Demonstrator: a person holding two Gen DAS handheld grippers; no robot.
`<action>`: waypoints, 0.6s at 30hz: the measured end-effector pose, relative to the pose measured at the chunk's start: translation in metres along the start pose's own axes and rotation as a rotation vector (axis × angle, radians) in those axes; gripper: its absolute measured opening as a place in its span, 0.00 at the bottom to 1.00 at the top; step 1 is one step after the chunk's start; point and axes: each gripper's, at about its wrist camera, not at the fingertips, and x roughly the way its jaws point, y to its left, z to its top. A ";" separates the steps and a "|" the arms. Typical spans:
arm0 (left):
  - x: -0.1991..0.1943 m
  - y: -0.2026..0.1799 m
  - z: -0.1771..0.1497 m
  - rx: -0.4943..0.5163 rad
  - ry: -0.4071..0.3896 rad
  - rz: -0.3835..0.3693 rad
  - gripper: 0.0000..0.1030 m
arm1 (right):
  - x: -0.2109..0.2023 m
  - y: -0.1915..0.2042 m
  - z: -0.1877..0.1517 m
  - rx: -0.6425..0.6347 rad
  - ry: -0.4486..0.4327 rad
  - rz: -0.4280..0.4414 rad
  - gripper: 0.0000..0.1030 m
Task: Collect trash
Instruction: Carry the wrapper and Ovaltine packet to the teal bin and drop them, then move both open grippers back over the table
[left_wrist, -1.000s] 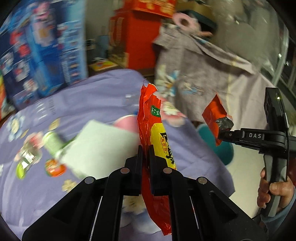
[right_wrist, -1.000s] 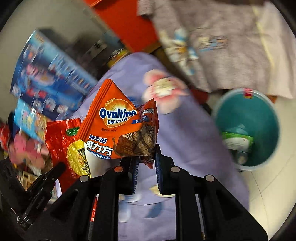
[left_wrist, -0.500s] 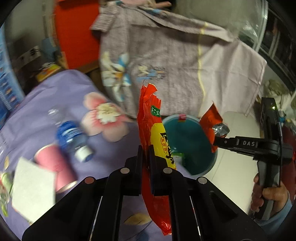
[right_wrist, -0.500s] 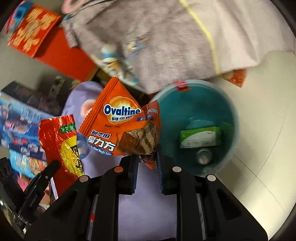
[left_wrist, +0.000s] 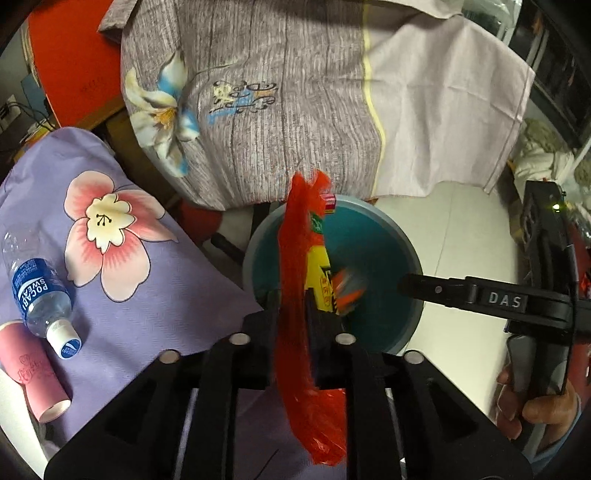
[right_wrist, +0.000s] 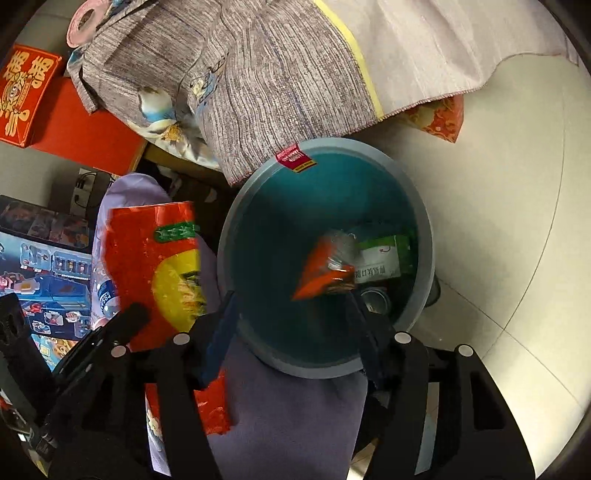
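So this is the drop-off step: both grippers are over the teal bin (right_wrist: 424, 236), which sits on the floor just beside the purple flowered cloth (left_wrist: 122, 258). The right gripper (right_wrist: 291, 317) has just been opening, its jaws are wide apart with nothing between them, and the orange Ovaltine wrapper (right_wrist: 325, 269) is a blur inside the bin, near a green carton (right_wrist: 384, 258) at the bottom. The left gripper (left_wrist: 291, 310) has just been opening too; the red snack bag (left_wrist: 295, 295) is between its jaws over the bin's near rim, and I can't tell if the pads are pressing it. Next move, I'd say: spread the left jaws fully so the bag falls in, not on the cloth. Only the right wrist view shows the bin's contents; only the left shows a Pocari bottle (left_wrist: 37, 291) and pink tube (left_wrist: 33, 384) on the cloth, away from the bin.
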 end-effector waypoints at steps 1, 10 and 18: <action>0.001 0.001 0.001 -0.003 0.003 0.000 0.29 | 0.000 0.000 0.001 0.004 0.002 0.002 0.57; -0.018 0.015 -0.001 -0.033 -0.042 0.033 0.69 | -0.003 0.003 -0.002 0.023 0.006 -0.014 0.71; -0.043 0.035 -0.018 -0.086 -0.056 0.038 0.77 | -0.005 0.024 -0.010 0.003 0.023 -0.031 0.74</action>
